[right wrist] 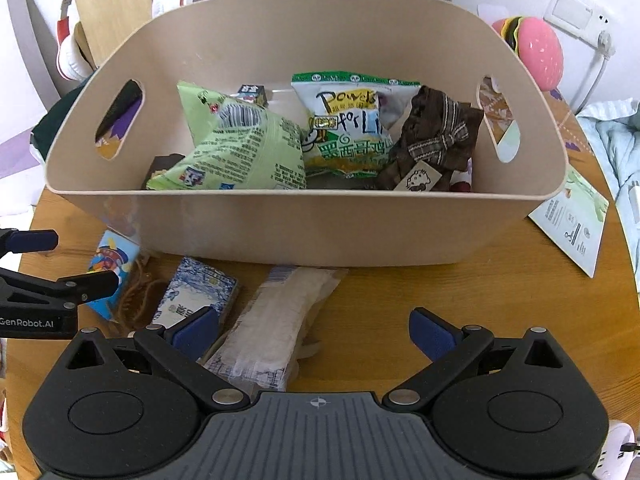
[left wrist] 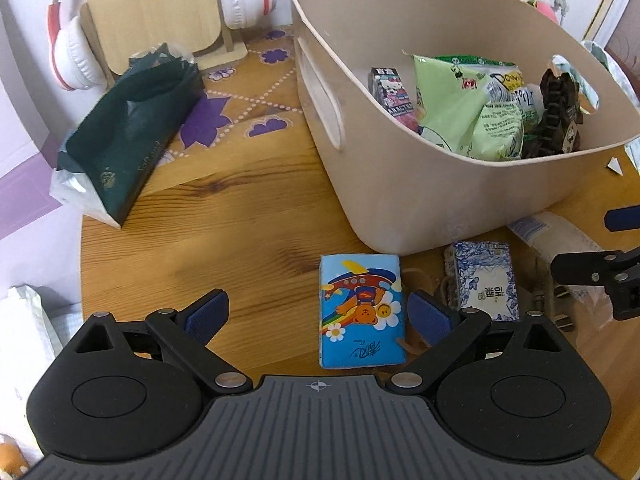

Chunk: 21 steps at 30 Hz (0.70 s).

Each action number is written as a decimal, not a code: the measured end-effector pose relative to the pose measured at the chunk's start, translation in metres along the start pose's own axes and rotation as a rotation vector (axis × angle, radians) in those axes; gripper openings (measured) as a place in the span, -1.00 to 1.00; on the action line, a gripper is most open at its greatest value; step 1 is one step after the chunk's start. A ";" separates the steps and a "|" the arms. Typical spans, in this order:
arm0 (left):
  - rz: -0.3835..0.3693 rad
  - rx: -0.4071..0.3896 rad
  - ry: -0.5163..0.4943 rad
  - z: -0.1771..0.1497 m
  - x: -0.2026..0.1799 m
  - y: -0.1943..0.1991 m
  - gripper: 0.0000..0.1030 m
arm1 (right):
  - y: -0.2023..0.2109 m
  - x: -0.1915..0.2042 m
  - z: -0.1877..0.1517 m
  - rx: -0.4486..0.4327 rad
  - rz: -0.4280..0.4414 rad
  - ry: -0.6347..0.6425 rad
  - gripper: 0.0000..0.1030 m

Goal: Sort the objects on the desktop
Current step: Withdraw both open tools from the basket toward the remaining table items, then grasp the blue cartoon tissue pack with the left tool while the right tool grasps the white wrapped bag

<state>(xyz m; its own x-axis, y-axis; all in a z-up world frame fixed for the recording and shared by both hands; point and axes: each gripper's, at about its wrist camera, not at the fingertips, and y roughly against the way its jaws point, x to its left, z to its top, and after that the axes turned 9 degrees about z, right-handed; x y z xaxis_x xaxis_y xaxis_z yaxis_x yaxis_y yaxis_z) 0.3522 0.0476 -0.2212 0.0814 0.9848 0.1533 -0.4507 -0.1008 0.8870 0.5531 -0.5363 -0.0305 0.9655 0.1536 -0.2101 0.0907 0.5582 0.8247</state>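
A beige bin stands on the round wooden table and holds green snack bags, a small carton and a brown bow. In front of it lie a blue cartoon tissue pack, a blue-and-white patterned box and a clear plastic packet. My left gripper is open, low over the table, with the tissue pack between its fingers near the right one. My right gripper is open over the plastic packet, empty.
A dark green tissue pack lies at the left. White-and-red headphones hang on a wooden stand behind it. A printed card lies right of the bin. A brown string lies between the tissue pack and box.
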 end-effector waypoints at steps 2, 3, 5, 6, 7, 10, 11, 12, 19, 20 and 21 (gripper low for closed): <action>-0.002 0.009 -0.008 0.001 -0.003 -0.004 0.90 | -0.003 -0.001 -0.001 0.009 -0.003 -0.005 1.00; -0.001 0.012 -0.010 0.001 -0.004 -0.006 0.90 | -0.005 -0.001 -0.001 0.016 -0.005 -0.006 1.00; 0.003 0.017 -0.014 0.002 -0.006 -0.010 0.90 | -0.009 -0.001 -0.002 0.020 -0.006 -0.007 1.00; 0.005 0.018 -0.014 0.002 -0.006 -0.012 0.90 | -0.010 -0.001 -0.002 0.022 -0.006 -0.014 1.00; 0.008 0.022 -0.016 0.003 -0.006 -0.014 0.90 | -0.011 -0.001 -0.001 0.023 -0.007 -0.014 1.00; 0.018 0.039 -0.024 0.003 -0.007 -0.019 0.90 | -0.014 0.002 0.001 0.031 -0.023 0.002 1.00; 0.022 0.043 -0.027 0.002 -0.007 -0.021 0.90 | -0.016 0.003 0.002 0.037 -0.030 0.012 1.00; 0.023 0.045 -0.031 0.002 -0.007 -0.022 0.90 | -0.017 0.003 0.003 0.040 -0.032 0.016 0.97; 0.017 0.035 -0.021 0.002 -0.007 -0.025 0.90 | -0.028 0.001 0.002 0.076 -0.010 -0.011 0.81; 0.019 0.038 -0.015 0.003 -0.007 -0.026 0.90 | -0.030 0.000 0.002 0.082 -0.005 -0.017 0.79; 0.023 0.045 -0.009 0.005 -0.007 -0.026 0.90 | -0.031 -0.001 0.002 0.088 0.002 -0.030 0.74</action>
<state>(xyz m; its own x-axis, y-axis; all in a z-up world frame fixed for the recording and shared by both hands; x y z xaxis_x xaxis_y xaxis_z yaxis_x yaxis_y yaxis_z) 0.3676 0.0429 -0.2436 0.0799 0.9809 0.1775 -0.4121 -0.1297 0.9019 0.5492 -0.5553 -0.0551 0.9725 0.1294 -0.1935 0.1084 0.4840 0.8683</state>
